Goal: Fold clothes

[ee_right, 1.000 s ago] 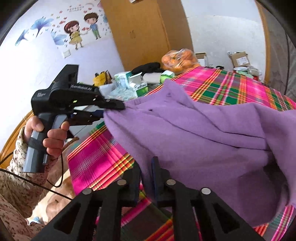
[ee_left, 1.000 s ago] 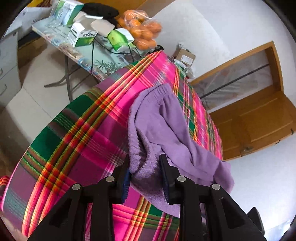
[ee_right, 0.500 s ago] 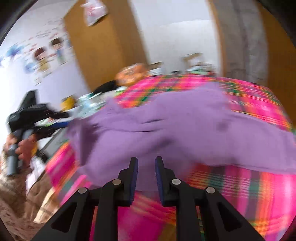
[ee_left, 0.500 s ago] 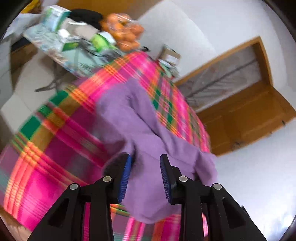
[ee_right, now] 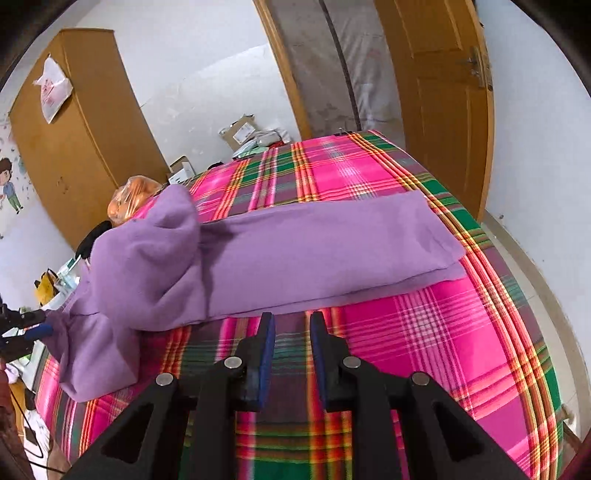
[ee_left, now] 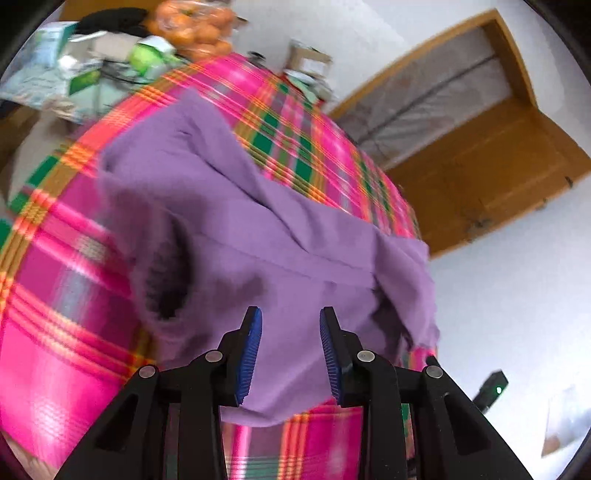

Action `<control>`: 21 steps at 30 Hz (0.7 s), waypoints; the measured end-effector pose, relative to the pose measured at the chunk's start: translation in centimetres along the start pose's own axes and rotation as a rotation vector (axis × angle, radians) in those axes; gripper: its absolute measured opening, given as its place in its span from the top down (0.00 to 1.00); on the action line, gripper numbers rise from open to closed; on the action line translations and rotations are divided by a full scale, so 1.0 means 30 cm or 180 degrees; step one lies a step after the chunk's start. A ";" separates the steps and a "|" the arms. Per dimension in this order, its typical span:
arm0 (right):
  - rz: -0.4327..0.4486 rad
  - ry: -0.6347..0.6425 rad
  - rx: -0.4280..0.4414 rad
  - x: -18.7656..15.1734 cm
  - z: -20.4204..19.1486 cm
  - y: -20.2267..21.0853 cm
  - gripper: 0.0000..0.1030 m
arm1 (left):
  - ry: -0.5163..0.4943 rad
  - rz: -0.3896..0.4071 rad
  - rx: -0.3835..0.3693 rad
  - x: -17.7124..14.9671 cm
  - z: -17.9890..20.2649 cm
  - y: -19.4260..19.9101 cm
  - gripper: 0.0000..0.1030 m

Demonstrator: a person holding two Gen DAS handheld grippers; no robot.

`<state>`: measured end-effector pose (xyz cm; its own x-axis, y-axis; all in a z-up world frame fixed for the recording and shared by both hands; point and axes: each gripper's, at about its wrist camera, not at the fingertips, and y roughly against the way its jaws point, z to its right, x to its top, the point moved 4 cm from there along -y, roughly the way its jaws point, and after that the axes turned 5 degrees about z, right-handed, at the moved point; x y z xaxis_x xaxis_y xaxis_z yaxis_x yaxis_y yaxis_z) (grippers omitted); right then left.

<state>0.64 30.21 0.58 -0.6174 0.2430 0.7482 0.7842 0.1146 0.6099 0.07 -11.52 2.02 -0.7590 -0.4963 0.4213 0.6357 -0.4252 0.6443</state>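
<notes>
Across the plaid bedspread (ee_right: 424, 332) the purple garment (ee_right: 314, 251) lies stretched flat, its bunched end hanging toward the near-left edge. Left hand-held gripper (ee_left: 290, 350) hovers over that bunched cloth, jaws wide, gripping nothing. Right hand-held gripper (ee_right: 291, 354) gapes narrowly above bare plaid. Beyond sit a bag of oranges (ee_left: 195, 26) and boxes (ee_left: 70, 55); no lettering is legible.

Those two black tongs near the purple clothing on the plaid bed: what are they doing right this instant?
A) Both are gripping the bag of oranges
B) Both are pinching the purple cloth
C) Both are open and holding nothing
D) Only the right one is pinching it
C: the left tongs and the right tongs each show a clear gap between their blue pads, and the purple garment lies loose on the plaid bedspread.
</notes>
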 end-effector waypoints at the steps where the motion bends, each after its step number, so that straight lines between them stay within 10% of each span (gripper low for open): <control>1: -0.0015 0.0009 -0.0011 -0.001 0.003 -0.009 0.81 | 0.0036 0.0049 0.0002 0.000 -0.007 0.012 0.68; 21: -0.0132 0.0192 -0.0405 0.101 0.097 -0.143 0.63 | -0.0326 -0.0957 -0.0729 -0.099 0.413 -0.364 0.54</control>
<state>-4.42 33.25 -0.53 -0.6547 0.1818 0.7337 0.7461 -0.0005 0.6658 -6.35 3.96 1.63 -0.9190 -0.2505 0.3045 0.3888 -0.7039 0.5944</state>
